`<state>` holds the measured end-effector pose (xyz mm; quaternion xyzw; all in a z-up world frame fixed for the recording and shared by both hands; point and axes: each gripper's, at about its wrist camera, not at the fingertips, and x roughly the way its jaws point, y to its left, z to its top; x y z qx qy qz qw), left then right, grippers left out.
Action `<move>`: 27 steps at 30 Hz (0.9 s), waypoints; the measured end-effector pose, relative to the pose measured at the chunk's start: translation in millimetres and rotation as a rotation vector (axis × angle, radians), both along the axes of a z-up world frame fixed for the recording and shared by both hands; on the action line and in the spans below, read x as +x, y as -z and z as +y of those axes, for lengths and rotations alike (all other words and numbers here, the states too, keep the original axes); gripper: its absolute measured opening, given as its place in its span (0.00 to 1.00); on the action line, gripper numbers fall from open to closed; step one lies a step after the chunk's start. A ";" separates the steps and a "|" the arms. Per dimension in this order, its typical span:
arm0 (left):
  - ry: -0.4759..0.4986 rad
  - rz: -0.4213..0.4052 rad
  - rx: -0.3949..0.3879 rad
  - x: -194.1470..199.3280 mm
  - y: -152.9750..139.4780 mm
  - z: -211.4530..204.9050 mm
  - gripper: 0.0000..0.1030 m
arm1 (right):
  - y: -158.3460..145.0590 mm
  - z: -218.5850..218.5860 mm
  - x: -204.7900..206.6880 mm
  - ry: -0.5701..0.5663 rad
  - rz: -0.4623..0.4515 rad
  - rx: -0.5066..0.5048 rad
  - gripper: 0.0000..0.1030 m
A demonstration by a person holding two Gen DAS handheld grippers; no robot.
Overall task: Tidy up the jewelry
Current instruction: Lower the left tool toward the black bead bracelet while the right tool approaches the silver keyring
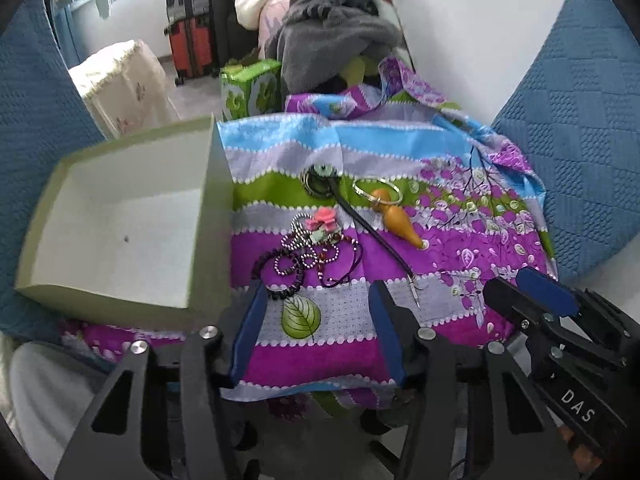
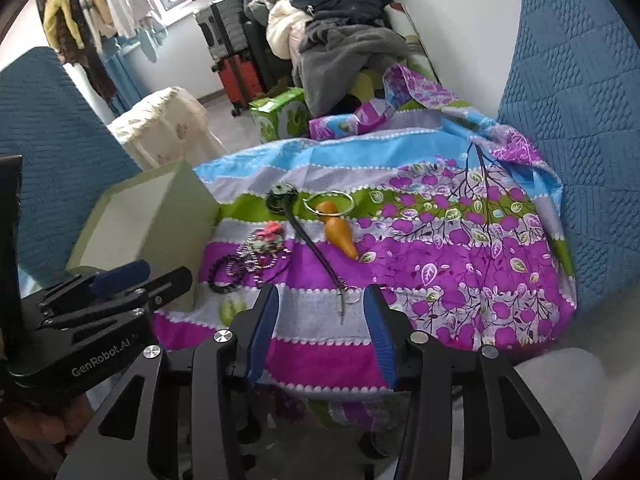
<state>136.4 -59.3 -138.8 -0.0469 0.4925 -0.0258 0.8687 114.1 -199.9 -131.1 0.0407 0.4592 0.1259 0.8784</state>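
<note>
I have both grippers low over the patterned cloth (image 1: 320,344) that covers the table, and neither holds anything. The left gripper (image 1: 318,300) has its jaws partly open with only cloth between the blue pads; its left fingertip (image 1: 256,300) sits right at the near edge of the dark bead bracelet (image 1: 284,276). I judge that bracelet to be my first pick, so I would nudge forward a touch until the beads lie between the pads, then close gently, since the strand looks tangled with the silvery ball chain (image 1: 312,248) and the pink flower charm (image 1: 320,222) just beyond it, and a hard pull may drag the whole heap. The right gripper (image 2: 320,304) is likewise part open and empty, and the metal tip of the black cord (image 2: 340,304) lies on the cloth between its pads, slightly right of centre. I would grip that end only if I want the cord out first; otherwise I keep it clear of the left gripper's working area. Farther ahead lie the orange gourd pendant on its key ring (image 2: 340,232) and a round dark pendant (image 2: 280,198) at the cord's far end. The open green box (image 1: 120,220) stands to the left of the left gripper, beside the bead pile, so each carry is short: lift straight up, swing left over the wall, release inside.
</note>
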 end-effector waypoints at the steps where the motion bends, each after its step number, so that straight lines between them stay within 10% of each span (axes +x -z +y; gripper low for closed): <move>1: 0.000 0.009 -0.002 2.9 5.0 -0.6 0.49 | 6.2 1.0 4.7 -0.006 0.015 0.002 0.41; 27: -0.012 0.166 0.084 52.8 93.1 0.4 0.27 | 105.0 13.6 65.2 -0.041 0.240 -0.052 0.18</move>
